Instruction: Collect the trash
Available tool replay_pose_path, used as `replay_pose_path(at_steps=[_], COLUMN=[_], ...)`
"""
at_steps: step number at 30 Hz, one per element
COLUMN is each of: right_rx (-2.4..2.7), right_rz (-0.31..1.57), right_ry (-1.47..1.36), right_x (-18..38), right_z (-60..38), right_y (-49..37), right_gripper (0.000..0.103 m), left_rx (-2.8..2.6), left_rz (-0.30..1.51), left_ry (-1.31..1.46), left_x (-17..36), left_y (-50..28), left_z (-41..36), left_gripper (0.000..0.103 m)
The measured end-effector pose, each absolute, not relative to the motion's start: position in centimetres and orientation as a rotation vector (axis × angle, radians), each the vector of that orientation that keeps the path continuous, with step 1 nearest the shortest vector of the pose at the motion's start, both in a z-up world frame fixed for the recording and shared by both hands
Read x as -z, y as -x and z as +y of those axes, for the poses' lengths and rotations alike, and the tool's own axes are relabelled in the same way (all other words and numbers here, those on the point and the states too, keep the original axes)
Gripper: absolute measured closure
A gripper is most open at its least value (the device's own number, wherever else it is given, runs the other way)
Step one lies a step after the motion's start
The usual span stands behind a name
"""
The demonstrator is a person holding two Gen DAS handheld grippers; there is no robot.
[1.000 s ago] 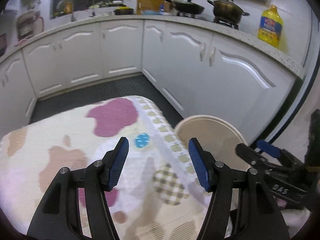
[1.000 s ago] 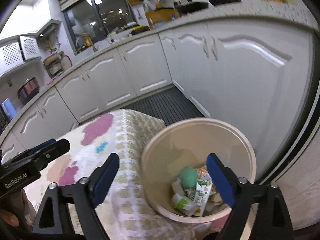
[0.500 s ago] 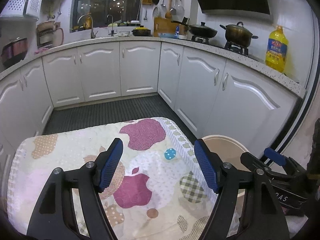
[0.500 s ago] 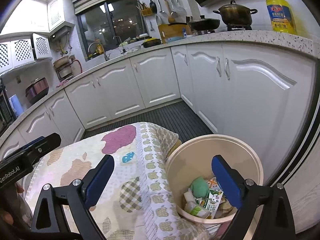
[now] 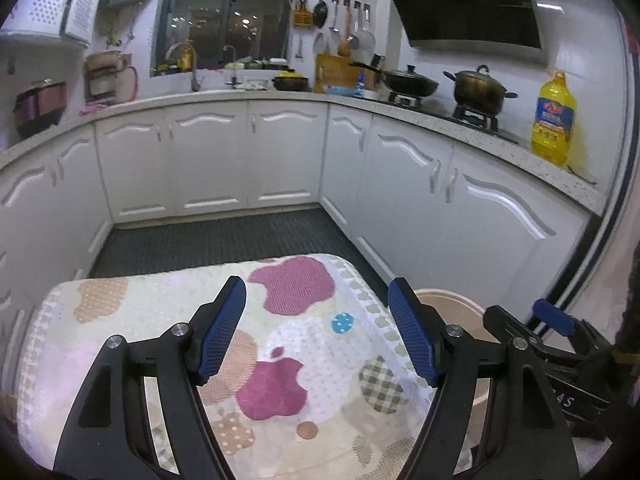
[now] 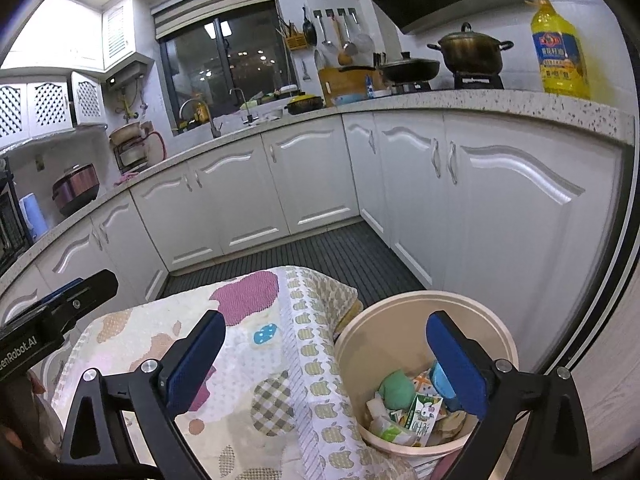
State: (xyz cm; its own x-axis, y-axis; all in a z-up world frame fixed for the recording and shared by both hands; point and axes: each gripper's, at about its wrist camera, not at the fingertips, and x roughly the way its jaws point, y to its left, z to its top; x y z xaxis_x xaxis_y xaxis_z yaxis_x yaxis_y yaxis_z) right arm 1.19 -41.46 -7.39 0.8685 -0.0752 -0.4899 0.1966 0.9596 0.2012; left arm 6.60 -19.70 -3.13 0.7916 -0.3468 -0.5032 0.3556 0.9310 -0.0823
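White-cabinet kitchen, apple-print quilted cloth (image 5: 304, 344), round beige bin (image 6: 424, 312) of crumpled cartons (image 6: 420, 412); left tool (image 5: 316, 332), right tool (image 6: 332, 356) both released.

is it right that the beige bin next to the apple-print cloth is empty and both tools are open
Not quite: the beige bin is not empty. The right wrist view shows trash lying in its bottom, including a green lump and small cartons. The rest holds: it stands beside the apple-print cloth, and the left tool and right tool are open.
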Motion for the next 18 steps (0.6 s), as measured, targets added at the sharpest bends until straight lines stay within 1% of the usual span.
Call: replay_pose_path(at_steps=[18], right_rx=[0.152], right_rz=[0.447], right_ry=[-0.213], right_x=[5.6], right_z=[-40.6], right_y=[-0.6], right_gripper=[0.001], left_rx=[0.336], left_rz=[0.475], left_ry=[-0.062], left_x=[1.8], left_y=[-5.3], left_z=[-19.7], left_gripper=[0.030])
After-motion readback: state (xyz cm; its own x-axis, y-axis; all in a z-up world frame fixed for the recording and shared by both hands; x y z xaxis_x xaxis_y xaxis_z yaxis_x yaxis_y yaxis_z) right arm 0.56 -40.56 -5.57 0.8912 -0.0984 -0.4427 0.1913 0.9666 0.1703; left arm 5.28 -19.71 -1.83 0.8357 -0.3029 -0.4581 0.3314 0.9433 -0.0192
